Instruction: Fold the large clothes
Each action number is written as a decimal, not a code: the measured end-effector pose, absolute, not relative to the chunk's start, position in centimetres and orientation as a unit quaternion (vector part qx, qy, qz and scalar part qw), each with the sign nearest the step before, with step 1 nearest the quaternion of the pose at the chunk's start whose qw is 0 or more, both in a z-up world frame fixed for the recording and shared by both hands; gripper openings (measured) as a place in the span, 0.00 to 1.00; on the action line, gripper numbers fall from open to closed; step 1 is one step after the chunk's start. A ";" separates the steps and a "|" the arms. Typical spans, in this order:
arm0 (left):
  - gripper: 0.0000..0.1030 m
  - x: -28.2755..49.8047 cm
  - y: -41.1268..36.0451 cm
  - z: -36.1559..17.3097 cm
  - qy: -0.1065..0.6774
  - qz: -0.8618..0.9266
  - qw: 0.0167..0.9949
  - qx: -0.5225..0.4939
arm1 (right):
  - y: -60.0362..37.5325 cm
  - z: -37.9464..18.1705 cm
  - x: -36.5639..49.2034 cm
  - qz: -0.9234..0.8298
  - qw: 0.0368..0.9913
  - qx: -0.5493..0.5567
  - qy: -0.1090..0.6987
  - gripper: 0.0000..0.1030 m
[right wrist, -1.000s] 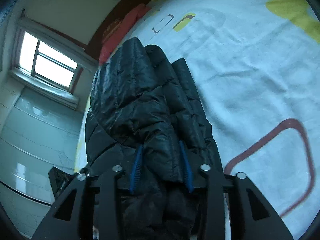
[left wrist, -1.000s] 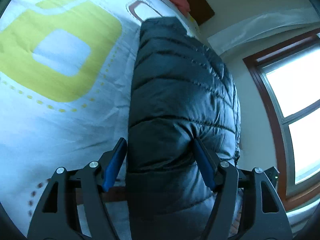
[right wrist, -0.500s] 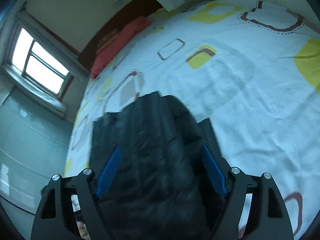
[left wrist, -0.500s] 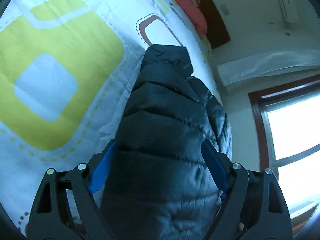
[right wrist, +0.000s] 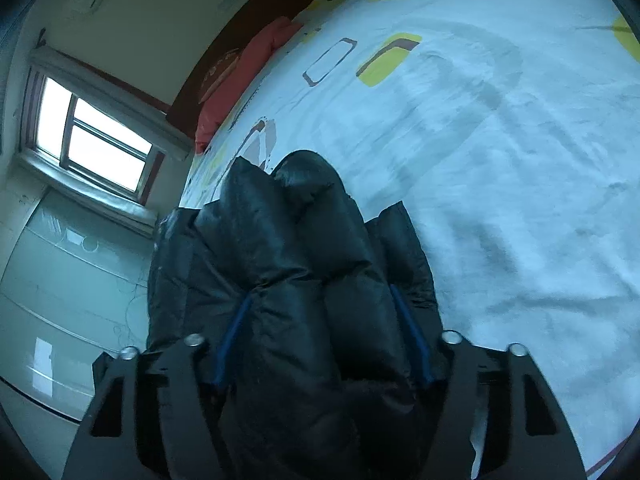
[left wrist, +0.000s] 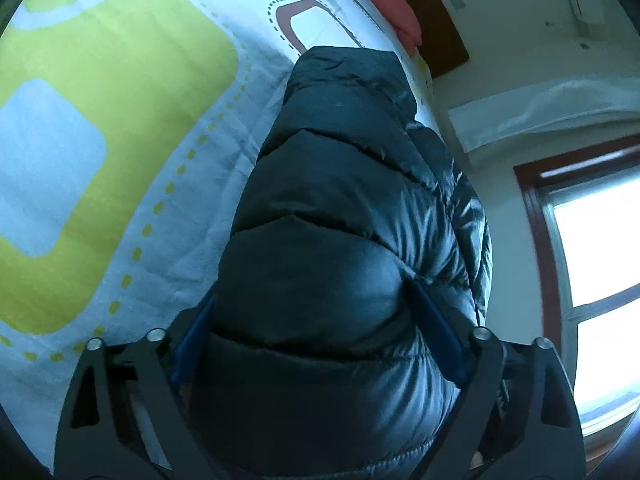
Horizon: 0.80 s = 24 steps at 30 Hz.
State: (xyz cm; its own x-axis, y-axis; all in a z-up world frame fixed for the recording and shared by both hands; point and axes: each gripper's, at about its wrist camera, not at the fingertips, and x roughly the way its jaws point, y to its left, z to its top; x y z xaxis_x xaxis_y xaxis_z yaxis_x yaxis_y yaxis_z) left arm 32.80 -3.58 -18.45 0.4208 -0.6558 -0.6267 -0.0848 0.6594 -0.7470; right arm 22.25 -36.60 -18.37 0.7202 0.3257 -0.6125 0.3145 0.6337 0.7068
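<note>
A black quilted puffer jacket (left wrist: 352,208) lies on the patterned bedspread (left wrist: 120,120). In the left wrist view my left gripper (left wrist: 312,304) has its blue-padded fingers set wide on both sides of a thick bulge of the jacket, pressing into it. In the right wrist view the jacket (right wrist: 280,240) is bunched in several puffy folds, and my right gripper (right wrist: 320,312) also straddles a thick fold with its fingers dug into the fabric. Both fingertips are partly hidden by the jacket.
The bedspread (right wrist: 500,160) stretches wide to the right in the right wrist view. A red pillow (right wrist: 248,72) and a dark headboard (right wrist: 264,20) lie at the far end. A window (left wrist: 592,272) and the bed's edge are close beside the jacket.
Both grippers opened wide half a second ago and have closed in again on thicker parts of the jacket. The right gripper's fold now bulges up higher between its fingers.
</note>
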 end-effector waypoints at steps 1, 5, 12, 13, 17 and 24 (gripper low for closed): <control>0.83 32.6 -3.7 -18.3 0.503 -0.187 0.762 -0.361 | -36.6 -18.5 22.1 0.007 0.822 0.431 0.372 0.54; 0.77 32.4 -4.3 -18.0 0.501 -0.183 0.773 -0.343 | -37.0 -18.9 21.6 0.027 0.815 0.453 0.360 0.48; 0.77 32.3 -4.9 -17.7 0.501 -0.178 0.780 -0.330 | -37.5 -18.8 22.1 0.053 0.812 0.442 0.378 0.55; 0.78 32.4 -5.1 -17.5 0.501 -0.178 0.781 -0.329 | -37.5 -18.7 22.0 0.054 0.813 0.439 0.379 0.59; 0.87 32.9 -5.2 -17.7 0.506 -0.189 0.773 -0.332 | -37.2 -18.4 22.0 0.039 0.825 0.423 0.373 0.69; 0.89 33.3 -5.4 -18.1 0.510 -0.200 0.770 -0.328 | -36.9 -18.8 23.2 0.069 0.817 0.435 0.371 0.74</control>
